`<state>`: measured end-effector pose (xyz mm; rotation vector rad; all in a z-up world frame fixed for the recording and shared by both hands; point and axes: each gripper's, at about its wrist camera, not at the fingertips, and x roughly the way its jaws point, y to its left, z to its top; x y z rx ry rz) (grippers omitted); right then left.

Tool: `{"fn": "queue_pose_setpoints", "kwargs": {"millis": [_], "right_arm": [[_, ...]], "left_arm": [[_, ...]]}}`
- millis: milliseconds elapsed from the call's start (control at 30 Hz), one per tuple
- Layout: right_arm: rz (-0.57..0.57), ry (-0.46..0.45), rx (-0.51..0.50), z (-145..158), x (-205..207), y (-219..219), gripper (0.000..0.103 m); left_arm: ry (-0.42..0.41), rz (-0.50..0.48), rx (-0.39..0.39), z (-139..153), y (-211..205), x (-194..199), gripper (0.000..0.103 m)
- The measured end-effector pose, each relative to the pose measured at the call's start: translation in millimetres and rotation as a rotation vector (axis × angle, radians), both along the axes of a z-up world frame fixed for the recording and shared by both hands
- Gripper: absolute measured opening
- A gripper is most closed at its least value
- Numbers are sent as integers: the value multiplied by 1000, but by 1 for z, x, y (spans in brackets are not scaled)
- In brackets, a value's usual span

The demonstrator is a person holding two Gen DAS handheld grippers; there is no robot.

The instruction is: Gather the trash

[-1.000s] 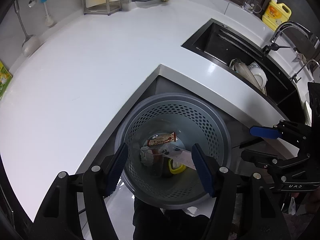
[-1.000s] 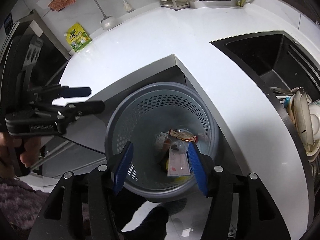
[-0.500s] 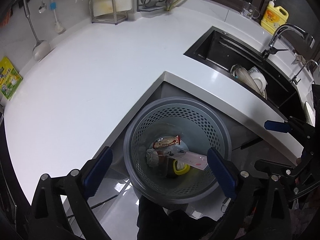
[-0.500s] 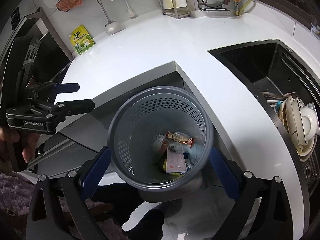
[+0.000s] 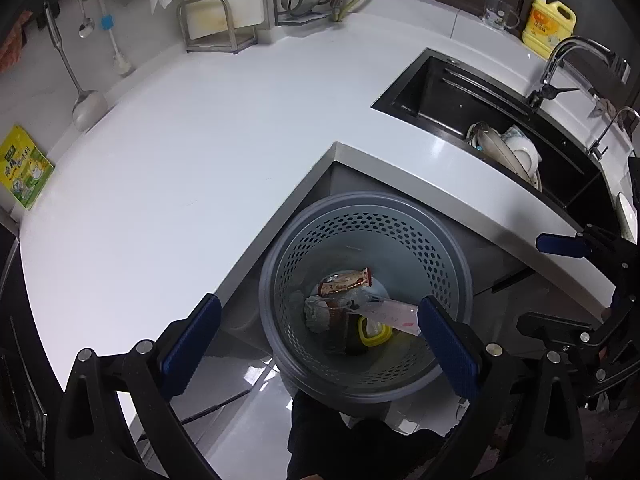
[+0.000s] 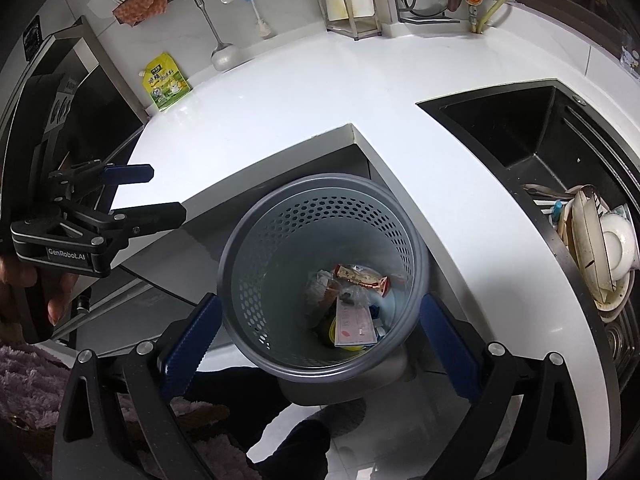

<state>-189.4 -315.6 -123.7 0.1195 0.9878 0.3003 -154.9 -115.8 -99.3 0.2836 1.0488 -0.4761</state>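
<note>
A grey perforated wastebasket (image 5: 440, 248) (image 6: 240, 240) stands on the floor in the inner corner of the white counter. In it lie a red-brown snack wrapper (image 5: 346, 282) (image 6: 362, 278), a pink-and-white packet (image 5: 390, 314) (image 6: 354, 322), crumpled tissue (image 5: 316, 310) and a yellow ring (image 5: 374, 334). My left gripper (image 5: 319, 304) (image 6: 168, 191) hangs above the basket. Its jaws are opening, with nothing between them. My right gripper (image 6: 320, 300) (image 5: 530, 284) is also above the basket, open wide and holding nothing.
The white countertop (image 5: 180, 160) wraps around the basket. A black sink (image 5: 460, 92) with stacked dishes (image 5: 516, 152) is on the right, with a tap and a yellow soap bottle (image 5: 550, 24) behind it. A green-yellow packet (image 5: 26, 168) leans at the wall. A purple rug (image 6: 24, 372) lies on the floor.
Both pairs of jaws have spread from half open to wide. The left gripper has drawn back a little from the basket. The trash in the basket lies as before.
</note>
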Motion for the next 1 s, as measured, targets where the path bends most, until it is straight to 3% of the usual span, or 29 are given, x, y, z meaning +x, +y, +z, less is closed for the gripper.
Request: {"fn": "queue_pose_setpoints", "kwargs": {"millis": [1000], "right_arm": [[6, 1, 10, -1, 3, -3, 94]], "left_arm": [[1, 15, 5, 2, -1, -1, 96]]}}
